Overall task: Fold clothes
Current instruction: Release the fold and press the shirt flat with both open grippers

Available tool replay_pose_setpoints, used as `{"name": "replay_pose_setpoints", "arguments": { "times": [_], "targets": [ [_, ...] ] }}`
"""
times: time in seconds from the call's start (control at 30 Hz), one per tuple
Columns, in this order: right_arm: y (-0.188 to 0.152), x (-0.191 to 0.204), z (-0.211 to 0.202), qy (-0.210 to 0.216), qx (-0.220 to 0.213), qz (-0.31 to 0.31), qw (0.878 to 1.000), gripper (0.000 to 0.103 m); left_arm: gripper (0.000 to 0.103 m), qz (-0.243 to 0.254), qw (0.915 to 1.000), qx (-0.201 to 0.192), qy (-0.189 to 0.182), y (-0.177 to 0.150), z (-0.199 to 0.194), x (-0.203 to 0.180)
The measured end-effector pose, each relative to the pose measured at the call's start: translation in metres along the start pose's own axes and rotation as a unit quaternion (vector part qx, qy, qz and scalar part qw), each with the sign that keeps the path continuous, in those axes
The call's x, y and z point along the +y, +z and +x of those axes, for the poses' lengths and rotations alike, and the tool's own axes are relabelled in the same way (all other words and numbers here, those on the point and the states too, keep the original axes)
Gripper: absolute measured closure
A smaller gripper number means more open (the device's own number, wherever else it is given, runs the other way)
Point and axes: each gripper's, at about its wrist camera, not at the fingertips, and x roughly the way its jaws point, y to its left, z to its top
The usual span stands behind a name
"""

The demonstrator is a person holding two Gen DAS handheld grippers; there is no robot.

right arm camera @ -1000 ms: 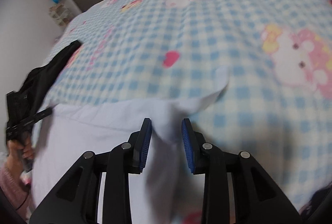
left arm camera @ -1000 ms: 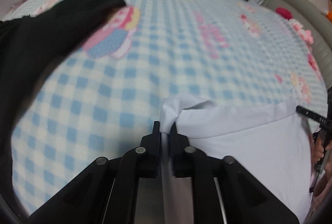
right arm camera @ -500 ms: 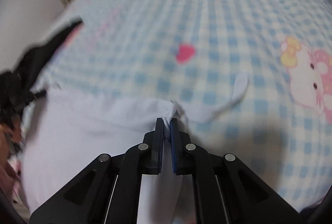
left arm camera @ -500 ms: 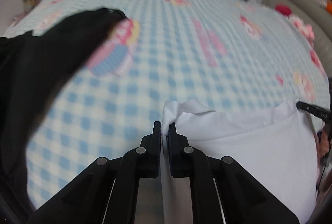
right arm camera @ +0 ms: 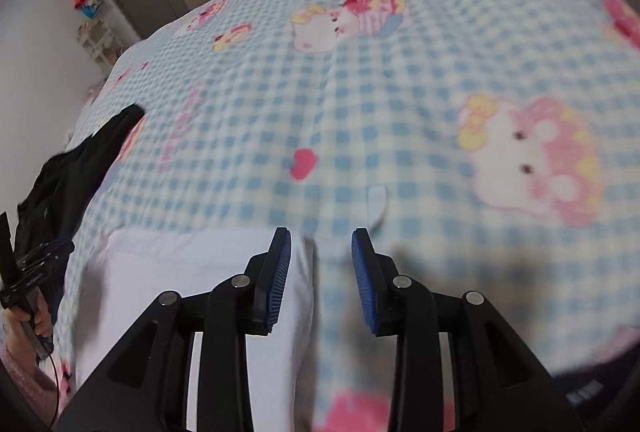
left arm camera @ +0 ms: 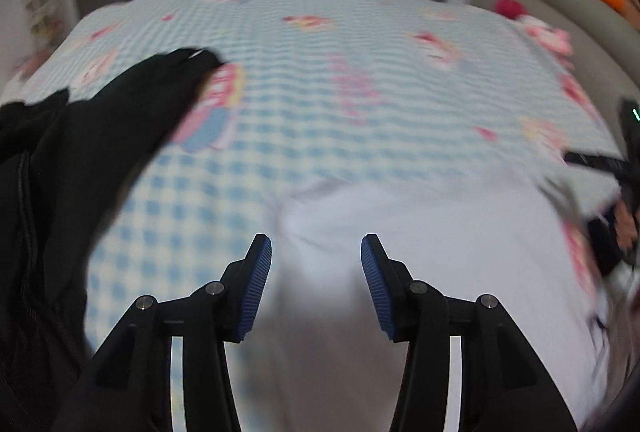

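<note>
Both grippers have let go within the last half second. The left gripper (left arm camera: 316, 256), which was pinching a corner of the white garment (left arm camera: 420, 272), now stands with fingers spread and nothing between them; the right gripper (right arm camera: 321, 252), likewise clamped on the cloth's edge a moment ago, is also spread.

The white garment lies flat on the checked blanket (right arm camera: 360, 91), directly below and just ahead of both grippers. Its far edge runs across just beyond the left fingertips. In the right wrist view that edge sits level with the fingertips, mostly to their left, and a small white tab (right arm camera: 378, 203) projects just past the right finger. A black garment (left arm camera: 80, 171) lies well to the left of the left gripper, apart from the white one.

Judgement: the double release indicates one laying-down or fold stroke is complete. Blur prevents confirming how many layers the cloth has.
</note>
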Motion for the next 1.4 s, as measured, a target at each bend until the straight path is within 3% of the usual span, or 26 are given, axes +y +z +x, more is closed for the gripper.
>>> {"name": "replay_pose_setpoints", "arguments": {
  "times": [0.1,0.27,0.37,0.47,0.57,0.7,0.87,0.97,1.1,1.17,1.27,1.4],
  "targets": [
    [-0.035,0.020,-0.057,0.006,-0.013,-0.025,1.000,0.071,0.054,0.007,0.9996,-0.004,-0.025,-0.047,-0.035,-0.040],
    [-0.146,0.057,-0.140,0.070,-0.016,-0.012,0.997,0.070,0.054,0.019,0.9975,-0.011,-0.067,-0.125,-0.094,-0.108],
    [-0.220,0.081,-0.166,0.087,-0.008,0.017,0.996,0.069,0.054,-0.008,0.9961,-0.011,-0.087,-0.165,-0.116,-0.130],
    [-0.282,0.100,-0.170,0.098,-0.001,0.041,0.994,0.064,0.054,-0.029,0.9983,0.006,-0.051,-0.198,-0.117,-0.136],
    [-0.327,0.119,-0.150,0.066,0.031,0.028,0.997,0.064,0.054,-0.063,0.9967,0.039,-0.032,-0.234,-0.115,-0.132],
    [-0.373,0.122,-0.122,0.021,0.079,0.022,0.996,0.064,0.056,-0.078,0.9945,0.066,0.024,-0.283,-0.129,-0.124],
    [-0.404,0.114,-0.132,0.017,0.073,0.042,0.996,0.064,0.056,-0.082,0.9931,0.083,0.014,-0.318,-0.148,-0.115],
    [-0.410,0.116,-0.138,0.011,0.071,0.033,0.997,0.064,0.057,-0.108,0.9924,0.058,-0.013,-0.318,-0.161,-0.111],
    [-0.408,0.116,-0.153,0.036,0.050,0.052,0.997,0.064,0.057,-0.113,0.9923,0.024,-0.044,-0.303,-0.170,-0.118],
    [-0.414,0.113,-0.144,0.025,0.069,0.050,0.996,0.063,0.057,-0.118,0.9907,0.056,-0.039,-0.302,-0.154,-0.119],
    [-0.425,0.109,-0.129,0.008,0.101,0.048,0.994,0.063,0.070,-0.125,0.9845,0.123,0.000,-0.317,-0.131,-0.117],
    [-0.434,0.100,-0.151,0.048,0.082,0.067,0.993,0.063,0.070,-0.132,0.9839,0.120,-0.008,-0.323,-0.132,-0.115]
  ]
}}
